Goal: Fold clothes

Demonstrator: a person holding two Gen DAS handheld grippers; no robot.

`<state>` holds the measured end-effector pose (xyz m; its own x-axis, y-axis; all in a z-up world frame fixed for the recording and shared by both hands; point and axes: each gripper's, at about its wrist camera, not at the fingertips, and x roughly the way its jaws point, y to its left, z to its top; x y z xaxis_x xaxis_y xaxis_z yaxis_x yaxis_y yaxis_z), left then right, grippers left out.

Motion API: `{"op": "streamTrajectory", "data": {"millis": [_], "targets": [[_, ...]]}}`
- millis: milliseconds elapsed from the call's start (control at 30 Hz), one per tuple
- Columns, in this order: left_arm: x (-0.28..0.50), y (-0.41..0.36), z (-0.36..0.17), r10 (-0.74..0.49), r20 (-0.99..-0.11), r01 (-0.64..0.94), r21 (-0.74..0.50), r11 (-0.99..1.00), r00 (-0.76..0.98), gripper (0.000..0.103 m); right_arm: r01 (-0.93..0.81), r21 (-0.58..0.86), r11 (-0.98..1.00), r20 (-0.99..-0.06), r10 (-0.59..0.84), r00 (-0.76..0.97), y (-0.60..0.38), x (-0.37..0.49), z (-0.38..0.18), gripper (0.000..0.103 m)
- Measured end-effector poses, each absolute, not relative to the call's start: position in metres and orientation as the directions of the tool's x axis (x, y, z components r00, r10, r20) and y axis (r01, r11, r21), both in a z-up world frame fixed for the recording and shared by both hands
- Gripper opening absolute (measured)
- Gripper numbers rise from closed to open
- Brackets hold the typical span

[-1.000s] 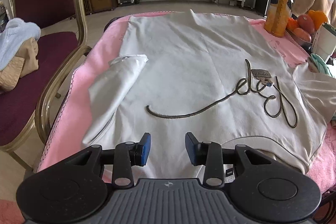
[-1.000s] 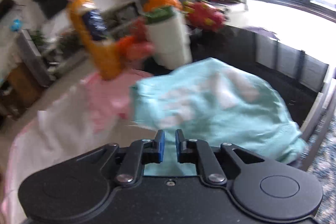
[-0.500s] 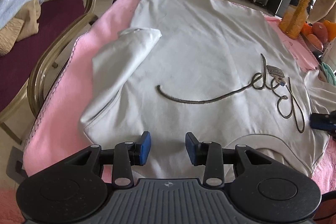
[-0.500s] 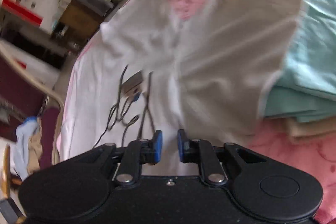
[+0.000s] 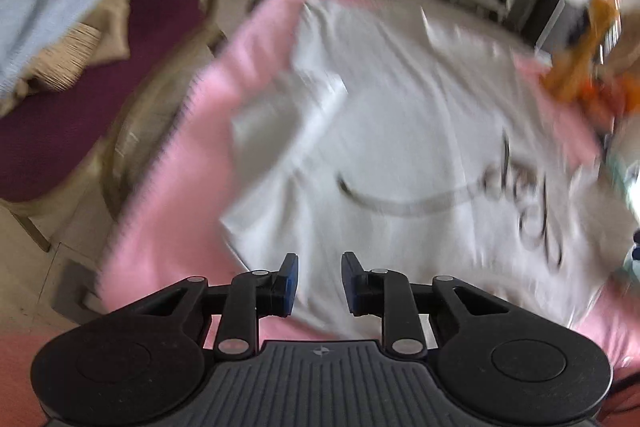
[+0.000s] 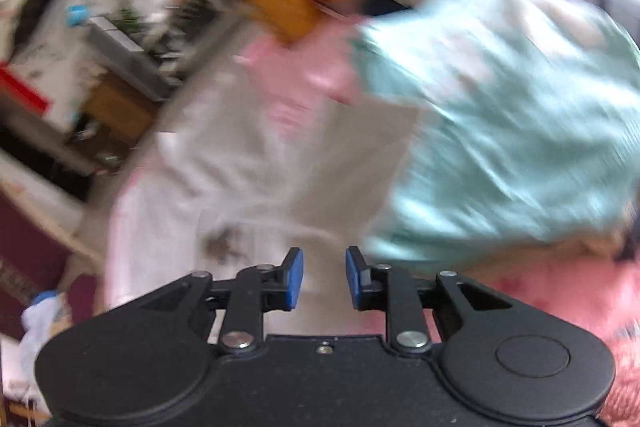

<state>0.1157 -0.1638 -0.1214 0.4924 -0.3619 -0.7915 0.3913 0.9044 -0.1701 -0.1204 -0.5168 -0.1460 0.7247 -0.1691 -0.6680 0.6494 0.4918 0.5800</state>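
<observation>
While both gape | left claw [image 5: 316,279], right claw [image 6: 324,277] | over shirt [image 5: 400,147]

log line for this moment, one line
left tool open, empty | right tool open, empty | white shirt flat on pink cover | teal pile beside

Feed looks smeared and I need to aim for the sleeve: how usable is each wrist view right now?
Left wrist: motion-blurred, yet the white T-shirt and its folded-in sleeve remain readable; the left tool is sharp and open. Right wrist: heavier smear; the other sleeve and teal garment are soft shapes, glare top right; the right tool is open.
</observation>
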Motion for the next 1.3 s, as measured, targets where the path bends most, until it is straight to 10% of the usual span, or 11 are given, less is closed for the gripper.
{"op": "streamTrajectory", "data": {"millis": [300, 867, 1300], "targets": [[0.229, -0.15, -0.108, -0.409, -0.789, 0.275, -0.311, 0.91, 0.459, 0.033, 0.322, 0.517, 0.793, -0.451, -0.068, 0.89, -0.499, -0.029, -0.063, 0.037], [0.287, -0.181, -0.168, -0.388, -0.851, 0.203, -0.335, 0.92, 0.354, 0.03, 0.379, 0.519, 0.766, -0.516, -0.073, 0.853, -0.501, -0.006, -0.129, 0.041], [0.277, -0.191, -0.158, -0.323, -0.817, 0.237, -0.234, 0.943, 0.478, 0.0, 0.438, 0.491, 0.753, -0.558, -0.115, 0.822, -0.501, -0.009, -0.134, 0.043]]}}
